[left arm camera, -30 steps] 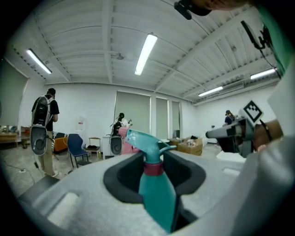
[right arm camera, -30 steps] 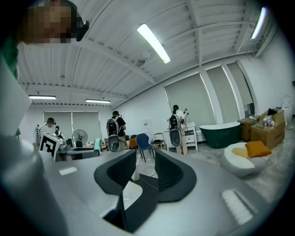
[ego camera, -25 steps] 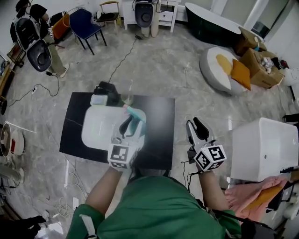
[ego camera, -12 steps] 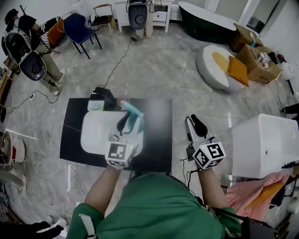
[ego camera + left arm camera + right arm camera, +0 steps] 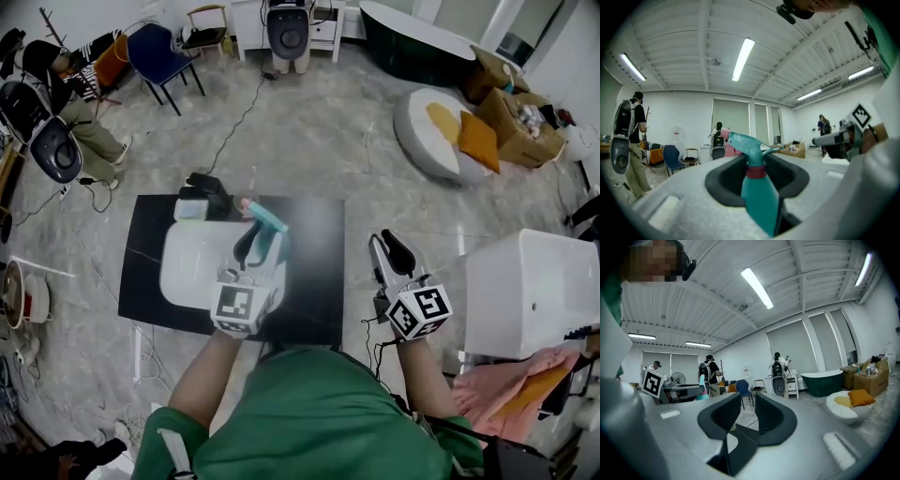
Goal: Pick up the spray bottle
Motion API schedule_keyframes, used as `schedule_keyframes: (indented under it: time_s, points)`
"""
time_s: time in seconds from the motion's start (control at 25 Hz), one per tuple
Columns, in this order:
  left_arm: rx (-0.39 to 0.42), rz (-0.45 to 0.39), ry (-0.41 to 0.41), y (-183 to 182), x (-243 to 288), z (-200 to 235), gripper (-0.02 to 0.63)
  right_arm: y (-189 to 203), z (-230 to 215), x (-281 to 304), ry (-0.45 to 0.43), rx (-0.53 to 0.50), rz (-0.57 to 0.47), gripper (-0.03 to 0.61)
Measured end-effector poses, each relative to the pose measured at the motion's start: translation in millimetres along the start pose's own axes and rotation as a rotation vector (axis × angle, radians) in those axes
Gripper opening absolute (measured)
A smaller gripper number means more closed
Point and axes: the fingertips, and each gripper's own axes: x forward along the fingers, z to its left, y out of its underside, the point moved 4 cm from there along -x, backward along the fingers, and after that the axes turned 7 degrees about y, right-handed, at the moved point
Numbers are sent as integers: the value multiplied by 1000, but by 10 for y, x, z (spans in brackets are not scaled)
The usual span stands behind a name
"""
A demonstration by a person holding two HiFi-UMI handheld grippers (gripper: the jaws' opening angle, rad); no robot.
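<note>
Left tool [image 5: 261, 251] level, clamping spray bottle [image 5: 267, 223], forearm [image 5: 201, 377] outstretched

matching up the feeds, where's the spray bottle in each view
Head view: spray bottle centre-left, in the left hand-held gripper.
Left gripper view: spray bottle bottom centre, between the jaws.
Right gripper view: spray bottle small, left of centre.
Shared landmark: blue chair, seen in all three.
</note>
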Motion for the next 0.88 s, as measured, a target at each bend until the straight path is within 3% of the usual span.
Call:
schedule_keyframes:
  time_s: [0.88]
  points:
    - [-8, -8, 9, 15, 39, -46, 130, -4, -35, -90, 2, -2, 1, 95]
